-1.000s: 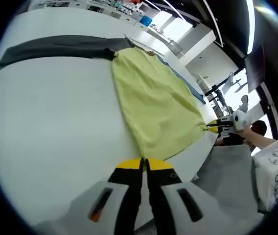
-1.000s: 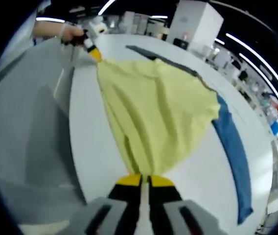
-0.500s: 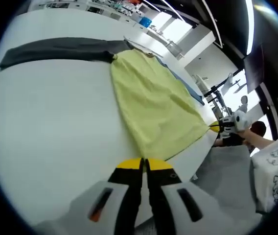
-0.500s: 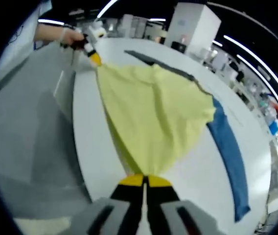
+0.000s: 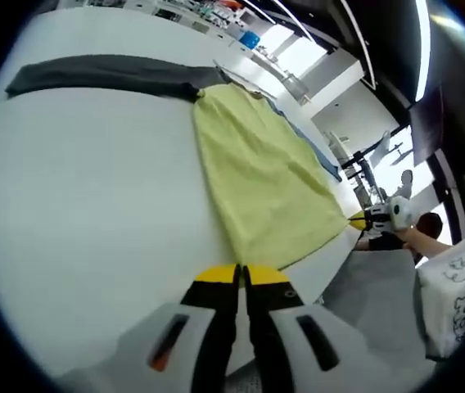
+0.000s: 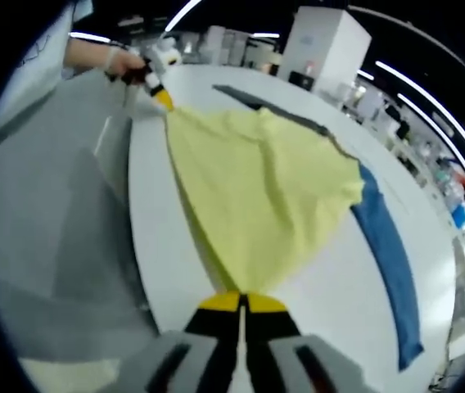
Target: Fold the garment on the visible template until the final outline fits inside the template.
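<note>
Two tools, left tool [image 5: 241, 277] and right tool [image 6: 241, 301], each pinch a corner of the yellow-green cloth garment [image 5: 259, 175] stretched mid-frame across the white bench [image 5: 85, 196].

bright, even | ceiling strip lights [image 6: 429, 82] glare | fisheye-warped edges | sharp centre

A big white table [image 5: 85, 213] is carrying everything. A yellow garment [image 5: 261, 176] is lying spread out flat on the table, reaching all the way to the table's edge. A long dark gray cloth [image 5: 106, 76] is lying on the table too, touching the yellow garment at its far end. In the right gripper view, a long blue cloth [image 6: 388, 262] is lying just beside the yellow garment [image 6: 257, 196], along its side.
</note>
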A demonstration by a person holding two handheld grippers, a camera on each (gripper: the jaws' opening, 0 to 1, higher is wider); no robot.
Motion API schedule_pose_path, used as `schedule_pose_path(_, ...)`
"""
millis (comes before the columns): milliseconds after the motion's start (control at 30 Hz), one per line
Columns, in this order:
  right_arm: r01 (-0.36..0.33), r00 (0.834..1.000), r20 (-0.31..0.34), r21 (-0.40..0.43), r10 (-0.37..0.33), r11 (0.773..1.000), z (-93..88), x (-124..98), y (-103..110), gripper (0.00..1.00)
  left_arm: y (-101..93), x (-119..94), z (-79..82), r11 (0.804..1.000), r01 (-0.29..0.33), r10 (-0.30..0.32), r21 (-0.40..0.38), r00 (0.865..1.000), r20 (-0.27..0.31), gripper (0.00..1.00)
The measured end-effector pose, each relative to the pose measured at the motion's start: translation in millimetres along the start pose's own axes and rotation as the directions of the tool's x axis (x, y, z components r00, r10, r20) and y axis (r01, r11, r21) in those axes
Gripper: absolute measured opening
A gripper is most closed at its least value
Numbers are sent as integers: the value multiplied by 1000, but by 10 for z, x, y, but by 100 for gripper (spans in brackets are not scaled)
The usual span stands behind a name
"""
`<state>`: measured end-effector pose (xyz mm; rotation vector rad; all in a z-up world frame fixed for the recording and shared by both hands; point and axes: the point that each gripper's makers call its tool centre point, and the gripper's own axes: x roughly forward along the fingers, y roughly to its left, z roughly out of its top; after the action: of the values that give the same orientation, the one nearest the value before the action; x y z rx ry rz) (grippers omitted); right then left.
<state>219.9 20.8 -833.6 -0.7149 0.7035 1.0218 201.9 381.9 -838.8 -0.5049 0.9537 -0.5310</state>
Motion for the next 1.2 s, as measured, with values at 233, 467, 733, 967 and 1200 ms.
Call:
schedule_pose_path(233, -16, 1000, -16, -24, 15, 1000, -68, 47, 52, 0, 34, 34, -68, 1000, -19, 19, 12, 999, -27, 0)
schedule_pose_path(467, -18, 1000, -18, 2, 18, 1000, -79, 64, 47, 0, 46, 27, -56, 1000, -18, 18, 6, 1000, -21, 0)
schedule_pose_path(733, -23, 1000, -15, 26, 23, 999, -79, 68, 41, 0, 33, 29, -50, 1000, -14, 14, 3, 1000, -9, 0)
schedule_pose_path(967, -27, 1000, -3, 60, 28, 998, -64, 63, 61, 3, -52, 6, 72, 999, 4, -6, 50, 998, 58, 20)
schedule_pose_path(1200, -9, 999, 54, 129, 2, 992, 19, 7, 6, 29, -13, -18, 212, 994, -17, 5, 111, 995, 100, 38)
